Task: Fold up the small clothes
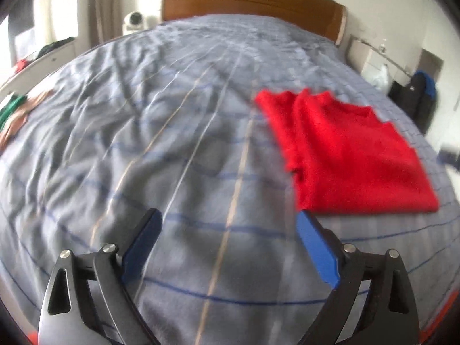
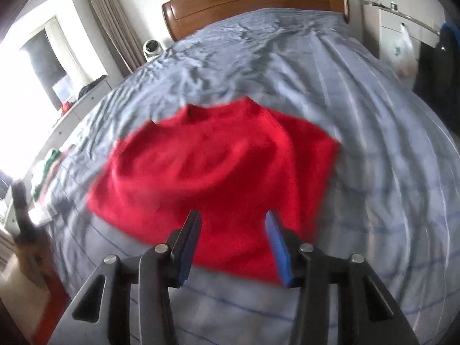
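Your biggest risk is the bed [image 1: 178, 132] itself: the grey-blue checked cover is wrinkled and soft, so if you drive a finger down to get under the red garment [image 2: 212, 166] you may pinch the cover along with it and drag both.

Next risk: the red garment is already doubled over with loose layers. Grab only the top layer at the near edge and the stack likely slides apart or the fold skews. Both views are motion-blurred, so edges are hard to place; I can't tell exactly where the near hem ends.

Your right gripper [image 2: 233, 218] is spread, jaws apart, nothing between them, hovering just over the garment's near edge. Close too early and you bunch the middle instead of the hem.

Your left gripper [image 1: 228, 215] is spread wide and empty, over bare cover just left of the garment's near-left corner. It isn't touching cloth.

Garment: bright red, fuzzy knit-looking, roughly rectangular, lying flat-ish on the bed, nearer the foot than the wooden headboard [image 1: 247, 3]. A ridge runs along its left side; far edge is notched and uneven.

A small pile of other clothes [image 1: 14, 112] sits well left of the garment at the bed's edge.
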`<state>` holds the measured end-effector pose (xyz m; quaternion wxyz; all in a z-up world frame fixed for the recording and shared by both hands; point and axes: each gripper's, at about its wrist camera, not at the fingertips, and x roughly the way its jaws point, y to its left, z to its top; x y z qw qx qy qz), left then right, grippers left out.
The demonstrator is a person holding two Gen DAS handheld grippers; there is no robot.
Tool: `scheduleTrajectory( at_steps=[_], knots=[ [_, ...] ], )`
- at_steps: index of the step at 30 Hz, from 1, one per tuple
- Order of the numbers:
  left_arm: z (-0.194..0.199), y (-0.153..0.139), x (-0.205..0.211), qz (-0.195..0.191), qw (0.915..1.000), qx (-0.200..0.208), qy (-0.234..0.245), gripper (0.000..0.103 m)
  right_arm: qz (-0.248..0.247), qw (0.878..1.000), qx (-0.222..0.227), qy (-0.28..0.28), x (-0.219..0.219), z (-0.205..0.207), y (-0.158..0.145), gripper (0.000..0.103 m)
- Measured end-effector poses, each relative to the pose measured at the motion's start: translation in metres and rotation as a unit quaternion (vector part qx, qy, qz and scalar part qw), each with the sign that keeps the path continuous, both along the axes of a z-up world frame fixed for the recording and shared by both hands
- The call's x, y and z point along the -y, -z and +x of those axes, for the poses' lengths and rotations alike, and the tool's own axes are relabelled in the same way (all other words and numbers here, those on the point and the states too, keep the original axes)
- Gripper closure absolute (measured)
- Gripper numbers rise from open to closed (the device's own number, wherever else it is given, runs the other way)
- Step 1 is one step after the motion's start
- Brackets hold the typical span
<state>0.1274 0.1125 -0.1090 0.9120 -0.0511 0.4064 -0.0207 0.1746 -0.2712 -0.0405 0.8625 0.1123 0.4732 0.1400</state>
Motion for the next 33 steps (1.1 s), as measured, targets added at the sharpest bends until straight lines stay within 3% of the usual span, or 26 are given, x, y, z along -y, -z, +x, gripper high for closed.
scheduleTrajectory(
  at_steps=[3,5,8,11,13,15,17,21,24,28,29,30,31,32,33],
  knots=[
    [-0.014,0.021,-0.009,-0.003,0.9998,0.018,-0.011,0.008,0.032,0.999,-0.034,-0.004,-0.029,0.044,-0.001,0.058],
    [-0.014,0.021,-0.004,0.014,0.9996,0.025,-0.003,0.006,0.014,0.999,-0.049,-0.009,-0.048,0.071,0.004,0.065],
    [-0.012,0.024,-0.005,0.010,0.9995,0.029,0.002,0.003,-0.029,0.996,-0.077,-0.016,-0.071,0.117,0.022,0.072],
    [-0.008,0.024,-0.006,0.005,0.9996,0.027,0.004,0.002,-0.081,0.988,-0.130,-0.003,-0.084,0.151,0.053,0.075],
    [-0.007,0.024,-0.006,0.000,0.9997,0.025,0.005,0.001,-0.082,0.985,-0.153,0.016,-0.084,0.159,0.069,0.075],
    [-0.006,0.024,-0.007,-0.003,0.9997,0.023,0.007,0.001,-0.070,0.986,-0.152,0.029,-0.084,0.166,0.082,0.075],
    [-0.005,0.024,-0.007,-0.005,0.9997,0.021,0.007,0.001,-0.070,0.987,-0.144,0.027,-0.085,0.167,0.085,0.100],
    [-0.004,0.024,-0.006,-0.005,0.9998,0.020,0.005,0.001,-0.078,0.993,-0.074,0.056,-0.079,0.166,0.059,0.101],
    [-0.003,0.024,-0.005,-0.002,0.9998,0.020,0.005,0.001,-0.094,0.991,-0.058,0.074,-0.077,0.169,0.056,0.101],
    [-0.004,0.024,-0.004,-0.002,0.9998,0.020,0.004,0.001,-0.080,0.989,-0.118,0.050,-0.078,0.174,0.084,0.092],
    [-0.004,0.024,-0.004,-0.002,0.9998,0.020,0.004,0.001,-0.073,0.990,-0.109,0.051,-0.077,0.173,0.081,0.087],
    [-0.004,0.024,-0.004,-0.002,0.9998,0.020,0.004,0.001,-0.055,0.993,-0.095,0.049,-0.073,0.168,0.074,0.081],
    [-0.004,0.024,-0.004,-0.002,0.9998,0.020,0.004,0.001,-0.031,0.995,-0.081,0.049,-0.067,0.164,0.066,0.062],
    [-0.004,0.024,-0.004,-0.002,0.9998,0.020,0.004,0.001,-0.008,0.997,-0.065,0.050,-0.060,0.159,0.058,0.050],
    [-0.004,0.025,-0.004,-0.002,0.9998,0.020,0.004,0.001,0.007,0.997,-0.054,0.052,-0.052,0.154,0.051,0.050]
  ],
)
